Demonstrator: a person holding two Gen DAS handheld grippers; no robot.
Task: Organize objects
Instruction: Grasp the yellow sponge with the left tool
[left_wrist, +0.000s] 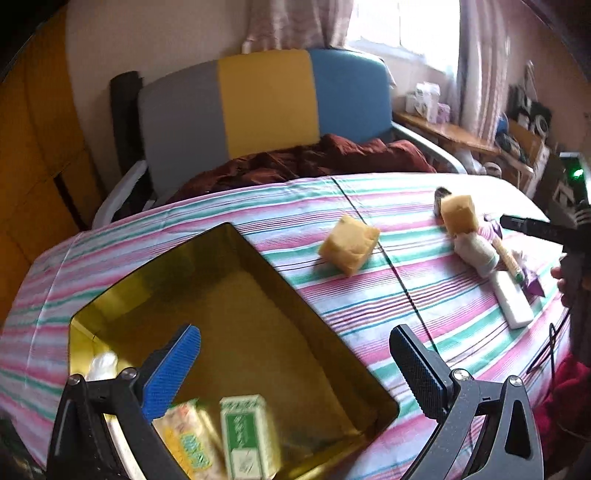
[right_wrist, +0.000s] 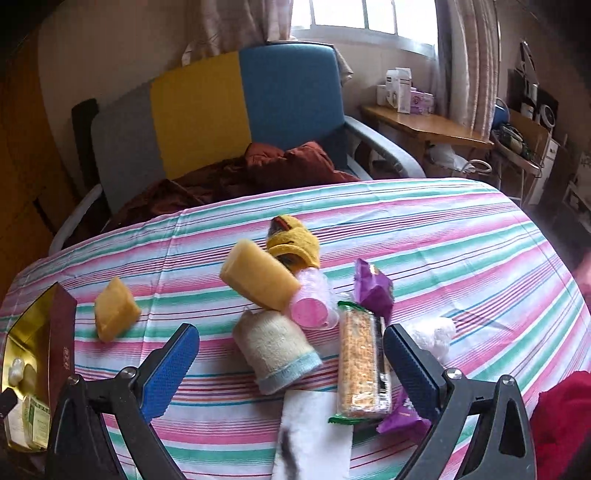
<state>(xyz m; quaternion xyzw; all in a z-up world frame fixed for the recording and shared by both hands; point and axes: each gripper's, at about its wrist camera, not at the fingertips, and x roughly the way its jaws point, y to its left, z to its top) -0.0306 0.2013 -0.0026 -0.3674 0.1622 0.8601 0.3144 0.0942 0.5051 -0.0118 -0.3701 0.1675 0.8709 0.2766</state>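
Note:
My left gripper (left_wrist: 295, 354) is open and empty above a gold-lined box (left_wrist: 258, 295). A green-and-white packet (left_wrist: 247, 435), a yellow packet (left_wrist: 188, 439) and a white lump (left_wrist: 101, 365) lie in the box. A yellow sponge (left_wrist: 349, 243) lies alone on the striped cloth. My right gripper (right_wrist: 291, 354) is open and empty over a pile: a cream sock roll (right_wrist: 275, 349), a yellow sponge (right_wrist: 258, 278), a pink cup (right_wrist: 314, 304), a snack bar (right_wrist: 360, 363), purple wrappers (right_wrist: 373, 286), a yellow cloth (right_wrist: 295, 240). The box (right_wrist: 37, 332) shows at the far left there.
The striped cloth (right_wrist: 443, 236) covers the surface. A grey, yellow and blue chair (left_wrist: 258, 103) with a dark red blanket (left_wrist: 314, 158) stands behind it. A wooden side table (right_wrist: 424, 125) with boxes is at back right. A white block (left_wrist: 511, 302) lies near the pile.

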